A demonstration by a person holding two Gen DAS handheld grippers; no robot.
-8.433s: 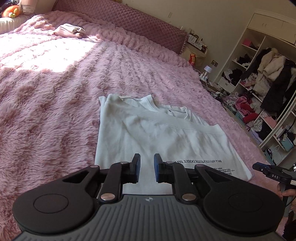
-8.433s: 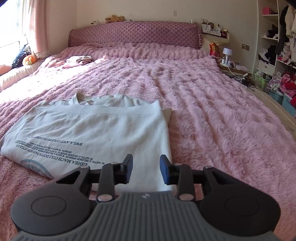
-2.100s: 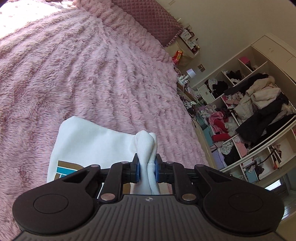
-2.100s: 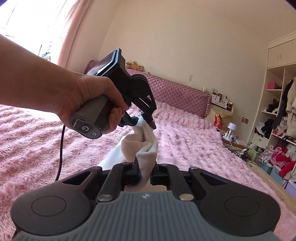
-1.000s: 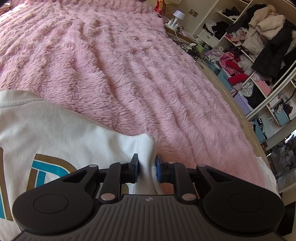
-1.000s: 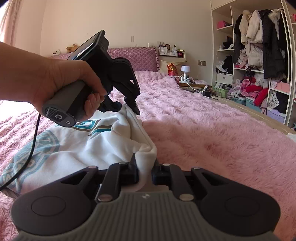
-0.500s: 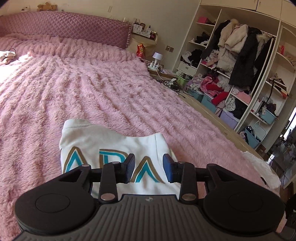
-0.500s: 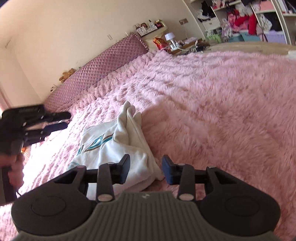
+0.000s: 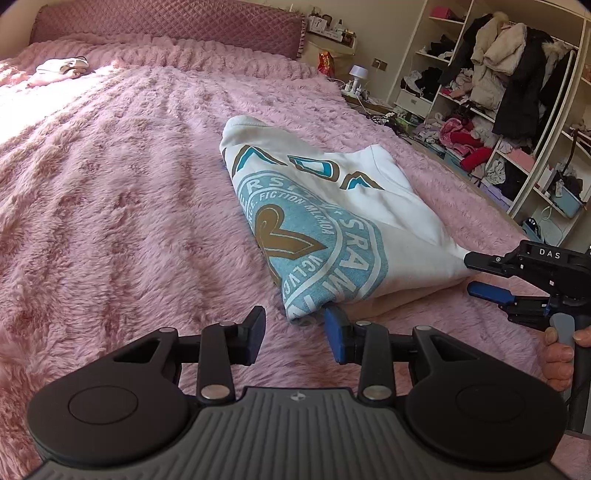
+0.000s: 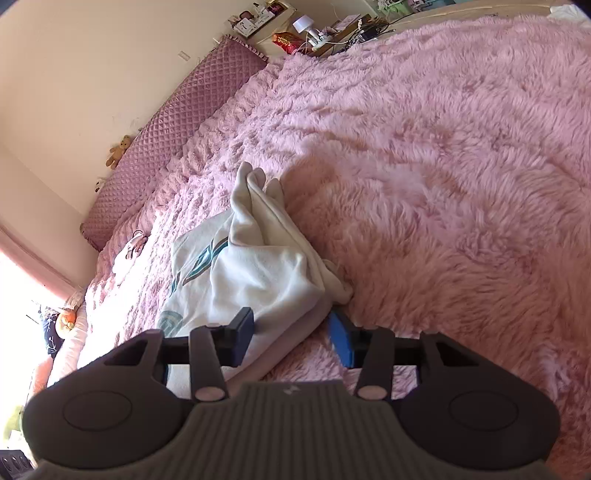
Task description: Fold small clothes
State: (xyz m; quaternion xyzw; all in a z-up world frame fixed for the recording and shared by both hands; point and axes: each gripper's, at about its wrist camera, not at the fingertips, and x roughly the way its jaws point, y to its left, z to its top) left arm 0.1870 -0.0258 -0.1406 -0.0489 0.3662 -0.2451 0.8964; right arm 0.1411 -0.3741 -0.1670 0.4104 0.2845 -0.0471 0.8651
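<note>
A: Where is the shirt [image 9: 332, 221]?

B: Lying folded on the pink blanket [image 9: 122, 206], near the bed's right edge. White, with a teal round print and a brown heart facing up. In the right wrist view the shirt [image 10: 258, 273] shows bunched plain folds along its right side.

A: Left gripper [image 9: 295, 330]?

B: Jaws apart, nothing between them. It sits just short of the shirt's near corner; the right fingertip [image 9: 334, 325] is beside the hem, and I cannot tell if it touches.

A: Right gripper [image 10: 291, 334]?

B: Jaws have just been opening and stand apart. The shirt's near edge lies between them, but the pads are not pressing it. From the left wrist view the right gripper [image 9: 476, 271] is at the shirt's right corner, held by a hand [image 9: 561, 354].

A: Anything else near the shirt?

B: Beyond it, the quilted headboard [image 9: 166, 18]. To its right, open shelves [image 9: 517, 110] of clothes. A small pale bundle [image 9: 61, 68] lies far off near the headboard.
</note>
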